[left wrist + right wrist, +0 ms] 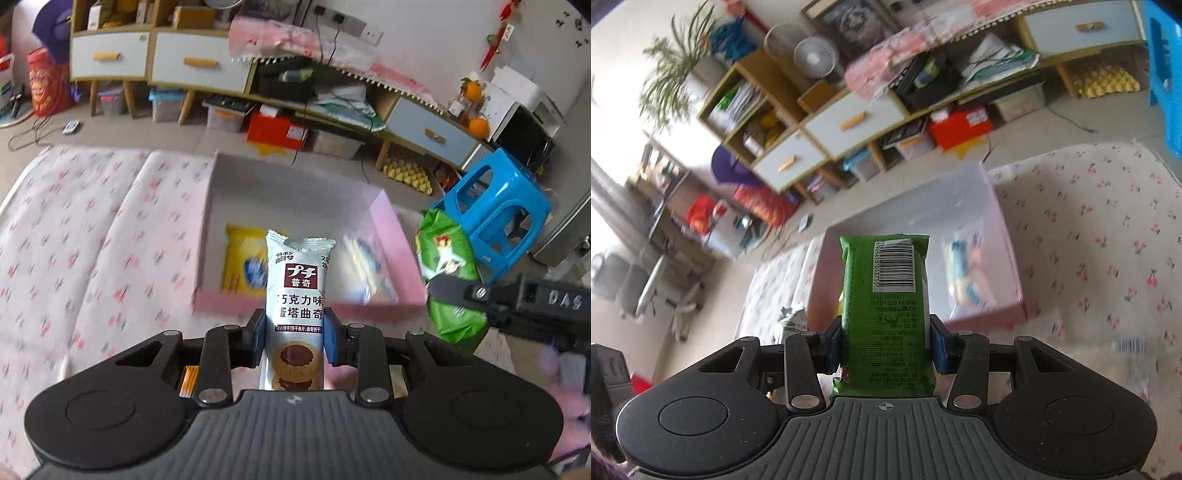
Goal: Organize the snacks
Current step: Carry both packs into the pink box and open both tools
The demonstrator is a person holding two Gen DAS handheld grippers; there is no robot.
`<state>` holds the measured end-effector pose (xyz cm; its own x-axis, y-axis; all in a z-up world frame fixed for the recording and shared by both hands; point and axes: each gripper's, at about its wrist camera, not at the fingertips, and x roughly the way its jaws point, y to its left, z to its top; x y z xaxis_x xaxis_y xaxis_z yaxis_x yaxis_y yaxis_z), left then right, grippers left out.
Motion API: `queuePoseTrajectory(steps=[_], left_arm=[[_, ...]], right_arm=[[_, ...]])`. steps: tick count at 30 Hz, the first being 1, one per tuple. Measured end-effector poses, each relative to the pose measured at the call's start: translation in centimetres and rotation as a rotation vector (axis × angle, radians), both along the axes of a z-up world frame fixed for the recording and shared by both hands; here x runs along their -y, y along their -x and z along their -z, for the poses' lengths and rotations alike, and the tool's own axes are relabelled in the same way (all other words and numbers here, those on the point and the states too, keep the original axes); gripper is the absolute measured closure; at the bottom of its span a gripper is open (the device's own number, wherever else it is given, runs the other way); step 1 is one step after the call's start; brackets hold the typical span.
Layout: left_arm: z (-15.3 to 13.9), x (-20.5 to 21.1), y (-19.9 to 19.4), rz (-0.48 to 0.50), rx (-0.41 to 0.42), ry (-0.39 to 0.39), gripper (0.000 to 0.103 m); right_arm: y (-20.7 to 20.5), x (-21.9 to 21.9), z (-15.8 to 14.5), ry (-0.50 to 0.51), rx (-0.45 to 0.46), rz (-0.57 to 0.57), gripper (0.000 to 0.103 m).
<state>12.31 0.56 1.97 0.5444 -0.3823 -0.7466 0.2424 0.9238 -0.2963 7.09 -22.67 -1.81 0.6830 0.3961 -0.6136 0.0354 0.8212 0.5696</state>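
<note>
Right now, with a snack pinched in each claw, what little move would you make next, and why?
Probably carry both onward over the pink box and let go there. The left claw grips a white cookie packet, the right claw a green packet, and the box just ahead already holds a yellow packet.

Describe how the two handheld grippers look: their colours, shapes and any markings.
Both grippers are black. The left gripper and the right gripper each have blue finger pads on black linkage bars with silver pivot screws, two round discs at the sides, and a ribbed grey plate with a small crosshair mark. In the left wrist view, the right gripper's body bears the pale letters "DAS". No sleeves are visible.
</note>
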Motion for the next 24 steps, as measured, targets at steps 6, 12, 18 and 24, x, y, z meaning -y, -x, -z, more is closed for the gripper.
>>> queuePoseTrajectory(steps=[6, 12, 18, 24], left_arm=[[0.5, 2.2, -3.4, 0.004, 0.030, -0.018, 0.075], [1.4, 3.8, -5.7, 0.010, 0.059, -0.012, 0.075], [3.1, 4.9, -7.2, 0.009, 0.042, -0.026, 0.074], [4.0, 4.6, -8.2, -0.028, 0.045, -0.065, 0.074]], right_arm=[[-2.3, 2.2, 2.5, -0.131, 0.010, 0.104, 0.059], [-5.4, 2.8, 3.5, -0.168, 0.006, 0.123, 0.059], [-7.7, 2.2, 5.3, -0.134, -0.028, 0.103, 0.058], [-8.6, 1.3, 6.7, -0.071, -0.054, 0.086, 0.058]])
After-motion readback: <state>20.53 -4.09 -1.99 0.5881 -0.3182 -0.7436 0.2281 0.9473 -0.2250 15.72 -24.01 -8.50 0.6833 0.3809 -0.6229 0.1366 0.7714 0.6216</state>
